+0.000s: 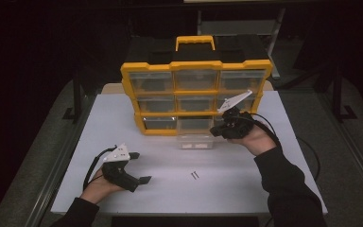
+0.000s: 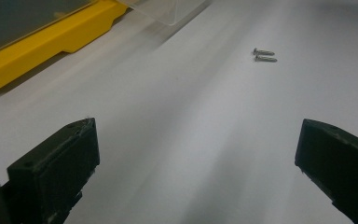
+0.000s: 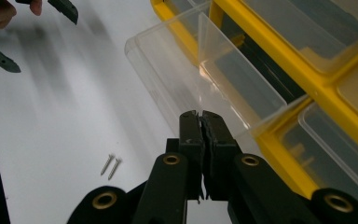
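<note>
A yellow organizer (image 1: 196,90) with clear drawers stands upright at the back of the white table (image 1: 123,123). Its bottom-middle clear drawer (image 1: 196,141) is pulled out onto the table. My right gripper (image 1: 214,131) hovers just right of that drawer, jaws shut with nothing seen between them; in the right gripper view its tips (image 3: 202,115) are above the drawer's front corner (image 3: 168,70). Two small screws (image 1: 195,175) lie side by side in front of the drawer. My left gripper (image 1: 141,167) rests at the front left, jaws wide open, pointing toward the screws (image 2: 264,55).
The organizer's yellow base (image 2: 42,51) and the drawer's corner (image 2: 168,9) show at the top left of the left gripper view. A black handle top (image 1: 194,42) crowns the organizer. Dark floor and table frames surround the table.
</note>
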Motion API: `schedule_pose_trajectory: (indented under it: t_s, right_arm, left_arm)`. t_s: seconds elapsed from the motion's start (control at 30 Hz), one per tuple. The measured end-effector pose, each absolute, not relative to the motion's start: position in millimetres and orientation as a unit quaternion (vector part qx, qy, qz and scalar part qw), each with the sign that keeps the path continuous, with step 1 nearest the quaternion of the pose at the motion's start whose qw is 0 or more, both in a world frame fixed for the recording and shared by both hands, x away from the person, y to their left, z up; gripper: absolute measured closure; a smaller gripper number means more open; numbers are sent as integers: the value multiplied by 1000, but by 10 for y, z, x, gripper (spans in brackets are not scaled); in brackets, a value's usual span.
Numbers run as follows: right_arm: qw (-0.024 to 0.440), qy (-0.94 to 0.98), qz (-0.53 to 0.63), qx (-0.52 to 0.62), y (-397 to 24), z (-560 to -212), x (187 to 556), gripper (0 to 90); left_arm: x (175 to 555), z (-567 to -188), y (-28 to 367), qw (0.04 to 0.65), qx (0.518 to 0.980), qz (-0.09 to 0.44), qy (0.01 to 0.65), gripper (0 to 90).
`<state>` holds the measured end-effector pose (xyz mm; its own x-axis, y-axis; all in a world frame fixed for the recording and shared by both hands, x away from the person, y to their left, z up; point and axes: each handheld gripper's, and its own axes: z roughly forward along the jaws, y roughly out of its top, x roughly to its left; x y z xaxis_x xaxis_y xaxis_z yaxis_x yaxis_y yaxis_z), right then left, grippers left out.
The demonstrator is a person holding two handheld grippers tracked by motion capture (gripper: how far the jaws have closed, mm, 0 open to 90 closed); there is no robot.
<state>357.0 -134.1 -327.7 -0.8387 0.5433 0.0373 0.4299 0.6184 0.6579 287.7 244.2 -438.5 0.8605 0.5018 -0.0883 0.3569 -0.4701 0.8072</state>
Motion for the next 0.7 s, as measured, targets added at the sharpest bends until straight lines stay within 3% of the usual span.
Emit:
schedule_pose_trajectory:
  t_s: [0.7]
  right_arm:
    - [82,905,329,255,-825,-3385,3914,857]
  left_arm:
    - [2879,-4384,2447,450,852,78,254,0]
